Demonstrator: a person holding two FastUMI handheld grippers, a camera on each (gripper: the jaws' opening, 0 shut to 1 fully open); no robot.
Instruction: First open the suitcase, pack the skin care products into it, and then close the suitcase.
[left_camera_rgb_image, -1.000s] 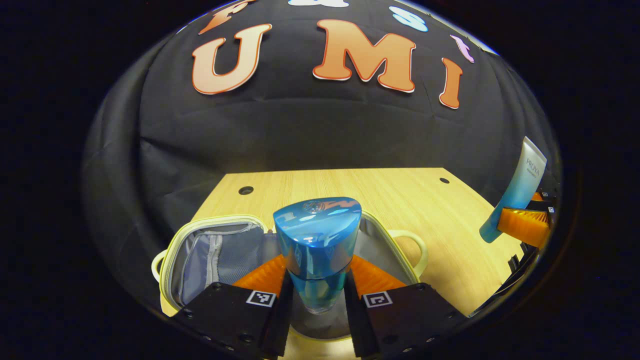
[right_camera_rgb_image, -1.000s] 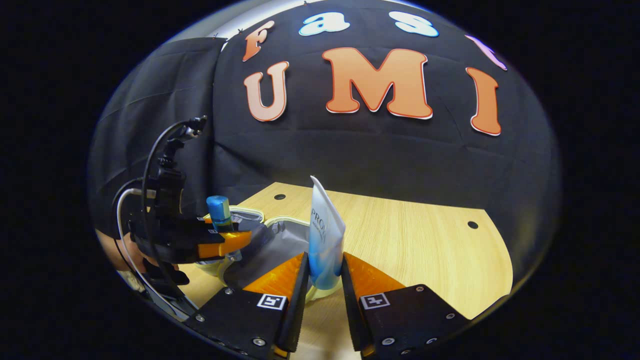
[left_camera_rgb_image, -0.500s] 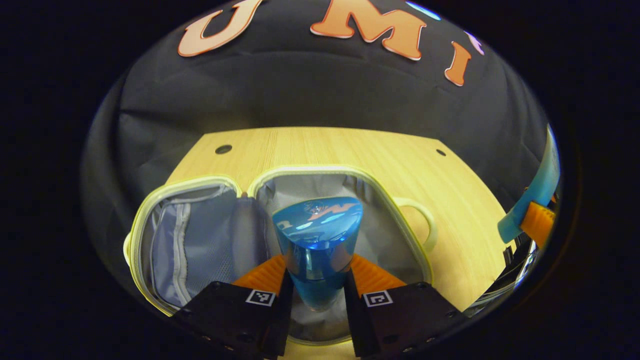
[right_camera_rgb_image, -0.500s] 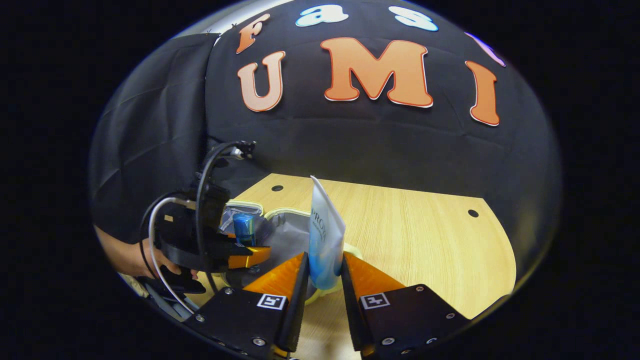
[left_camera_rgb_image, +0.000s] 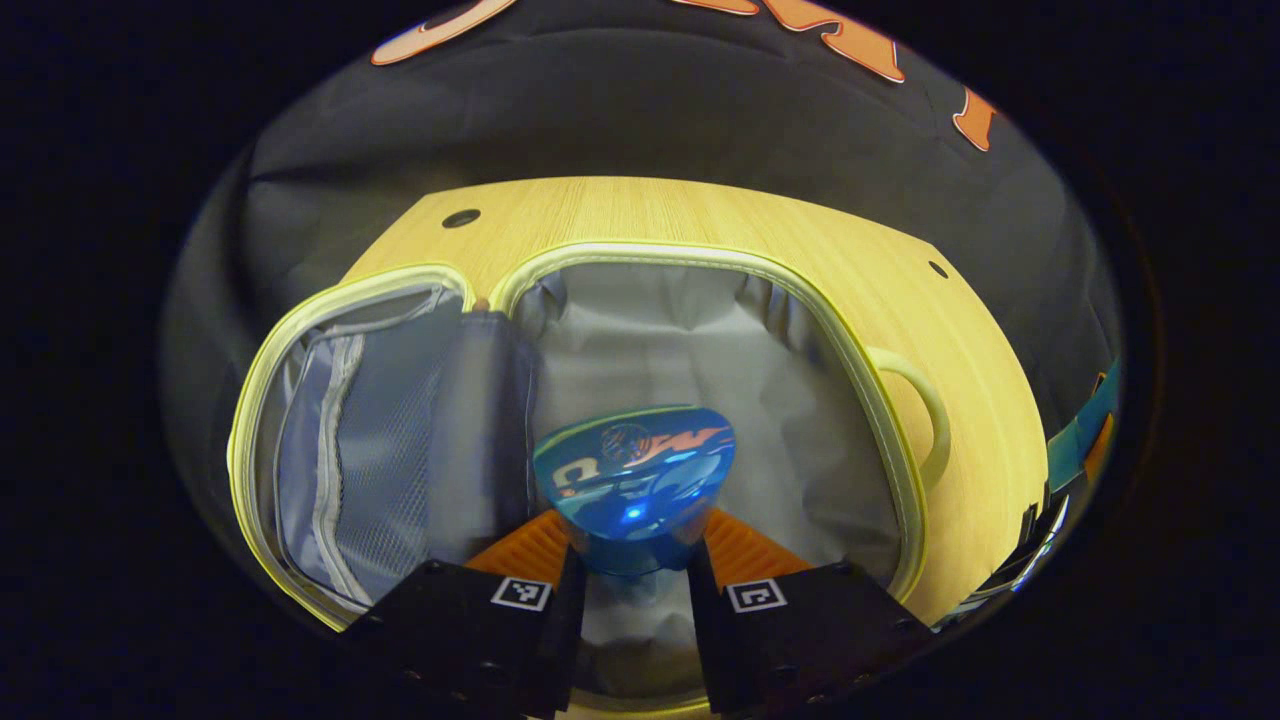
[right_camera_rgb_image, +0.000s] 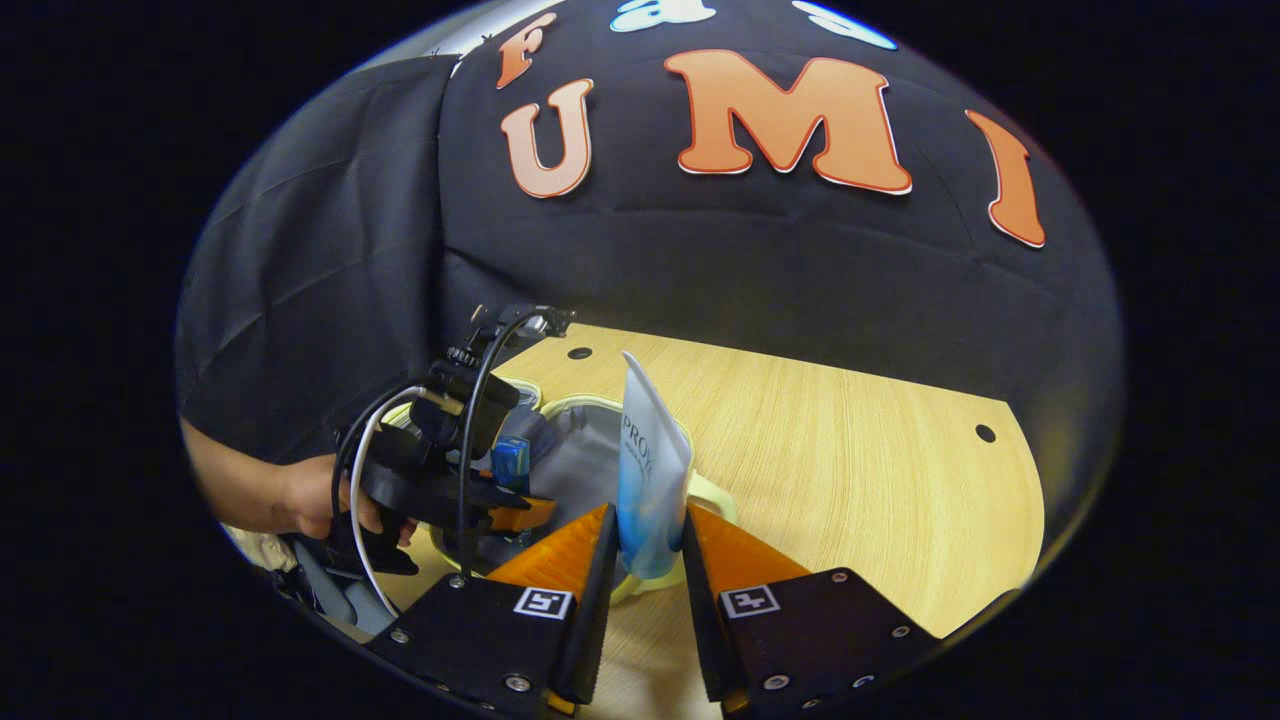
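Left fingers (left_camera_rgb_image: 520, 548) clamp blue bottle (left_camera_rgb_image: 632, 478) over open suitcase (left_camera_rgb_image: 700, 340); right fingers (right_camera_rgb_image: 560, 550) pinch tube (right_camera_rgb_image: 650, 480).

A light wooden table (left_camera_rgb_image: 700, 215) with fine straight grain carries the things, backed by the black cloth wall. Two small dark round holes sit in its top near the far edge, one toward the far left (left_camera_rgb_image: 461, 217) and one toward the far right (left_camera_rgb_image: 937, 269). Lying directly on it is an open suitcase (left_camera_rgb_image: 860, 390) with pale yellow trim and grey lining, spread flat in two halves, its loop handle (left_camera_rgb_image: 925, 410) resting on the wood at the right.
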